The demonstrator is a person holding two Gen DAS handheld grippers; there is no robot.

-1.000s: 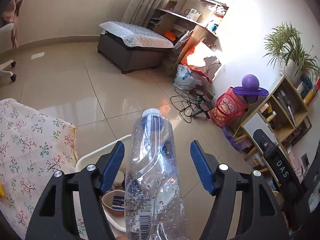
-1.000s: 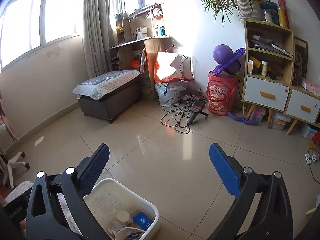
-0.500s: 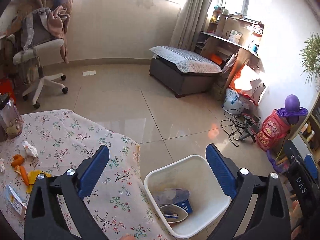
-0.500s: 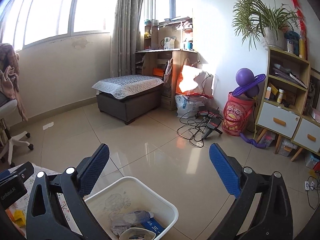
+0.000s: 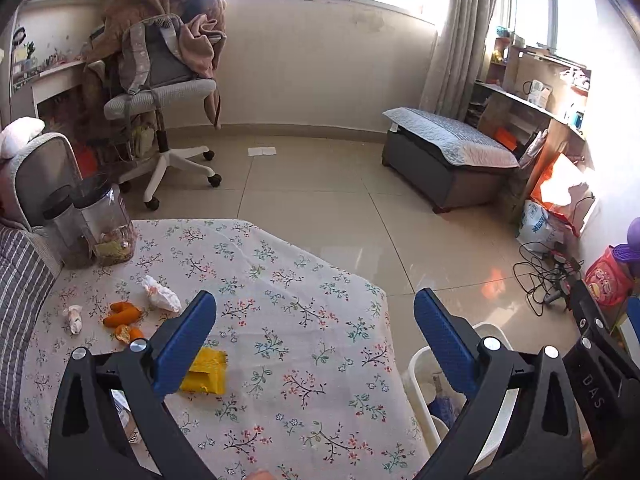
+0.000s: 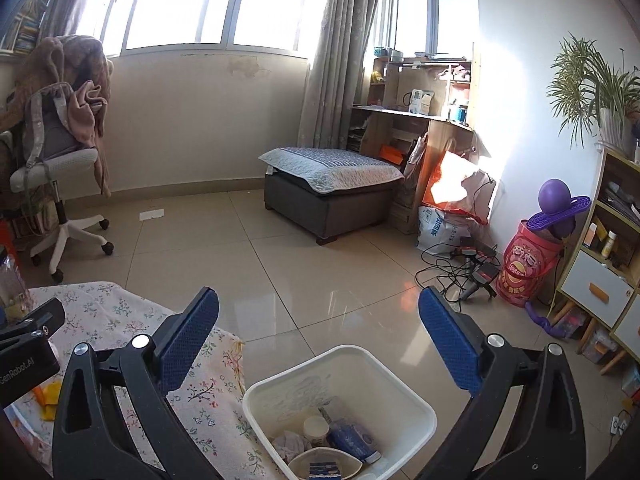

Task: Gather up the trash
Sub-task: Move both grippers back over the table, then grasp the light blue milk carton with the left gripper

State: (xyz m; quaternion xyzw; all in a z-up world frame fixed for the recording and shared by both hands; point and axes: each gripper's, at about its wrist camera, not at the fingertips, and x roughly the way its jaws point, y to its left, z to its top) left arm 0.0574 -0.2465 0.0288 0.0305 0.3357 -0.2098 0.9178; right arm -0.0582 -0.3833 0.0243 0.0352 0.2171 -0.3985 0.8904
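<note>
My left gripper [image 5: 316, 320] is open and empty above the floral-cloth table [image 5: 288, 280]. On the table lie a yellow wrapper [image 5: 206, 372], orange peels [image 5: 122, 314], a crumpled white tissue [image 5: 160, 294] and a small white scrap [image 5: 74, 318]. The white trash bin [image 6: 404, 396] stands on the floor beside the table's right edge and holds a crushed bottle, a paper cup and a bowl. My right gripper [image 6: 318, 326] is open and empty above the bin. The bin rim also shows in the left wrist view [image 5: 416, 364].
Two clear jars [image 5: 96, 224] stand at the table's far left. A swivel chair [image 5: 160, 92] draped with clothes, a grey ottoman [image 5: 444, 160], loose cables [image 6: 460, 268] and a shelf unit [image 6: 600, 264] stand around the tiled floor.
My left gripper let go of the plastic bottle, which now lies in the bin, opened wide, and swung left over the table. My right gripper stayed open and turned slightly left.
</note>
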